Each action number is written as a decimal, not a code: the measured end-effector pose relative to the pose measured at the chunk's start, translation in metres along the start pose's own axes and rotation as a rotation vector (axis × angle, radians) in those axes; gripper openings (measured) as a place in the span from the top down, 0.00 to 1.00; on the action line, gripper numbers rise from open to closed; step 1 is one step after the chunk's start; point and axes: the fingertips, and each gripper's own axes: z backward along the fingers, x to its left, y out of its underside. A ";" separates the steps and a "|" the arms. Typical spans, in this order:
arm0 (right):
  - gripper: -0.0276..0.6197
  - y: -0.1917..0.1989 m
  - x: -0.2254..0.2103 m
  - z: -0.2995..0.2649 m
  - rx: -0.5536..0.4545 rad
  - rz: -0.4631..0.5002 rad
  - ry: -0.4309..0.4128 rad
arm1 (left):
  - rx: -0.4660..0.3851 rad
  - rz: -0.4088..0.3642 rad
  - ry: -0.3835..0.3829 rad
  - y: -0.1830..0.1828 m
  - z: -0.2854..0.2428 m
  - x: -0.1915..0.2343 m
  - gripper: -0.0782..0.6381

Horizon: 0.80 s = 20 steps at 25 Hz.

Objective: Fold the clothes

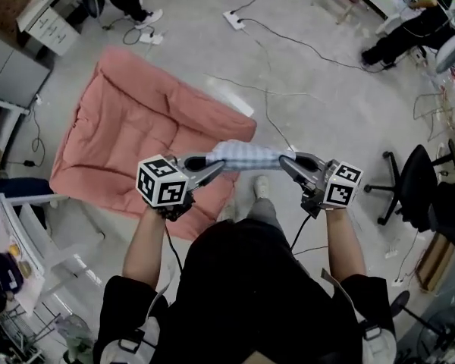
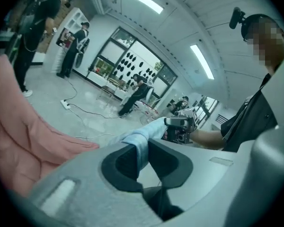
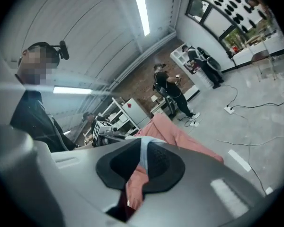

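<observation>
A small light-blue checked garment (image 1: pixel 248 155) hangs stretched level between my two grippers, in front of my chest and above the floor. My left gripper (image 1: pixel 217 166) is shut on its left end, and in the left gripper view the blue cloth (image 2: pixel 143 137) runs out from between the dark pads toward the other gripper (image 2: pixel 179 122). My right gripper (image 1: pixel 286 163) is shut on the right end. In the right gripper view a thin strip of the cloth (image 3: pixel 144 151) sits pinched between the pads. A pink quilt (image 1: pixel 136 131) lies spread on the floor to the left.
A black office chair (image 1: pixel 413 182) stands at the right. A white power strip (image 1: pixel 233 19) and cables cross the grey floor ahead. A white rack (image 1: pixel 19 237) stands at the near left, desks and people (image 1: pixel 398 40) at the far edges.
</observation>
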 end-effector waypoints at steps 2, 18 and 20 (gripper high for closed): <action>0.93 -0.010 -0.010 -0.034 0.070 0.019 -0.073 | -0.046 0.032 -0.091 -0.004 0.018 0.021 0.84; 0.93 -0.070 -0.025 -0.233 0.552 0.125 -0.662 | -0.434 0.371 -0.679 -0.020 0.108 0.106 0.83; 0.93 -0.068 -0.015 -0.251 0.597 0.144 -0.714 | -0.465 0.397 -0.732 -0.015 0.121 0.108 0.83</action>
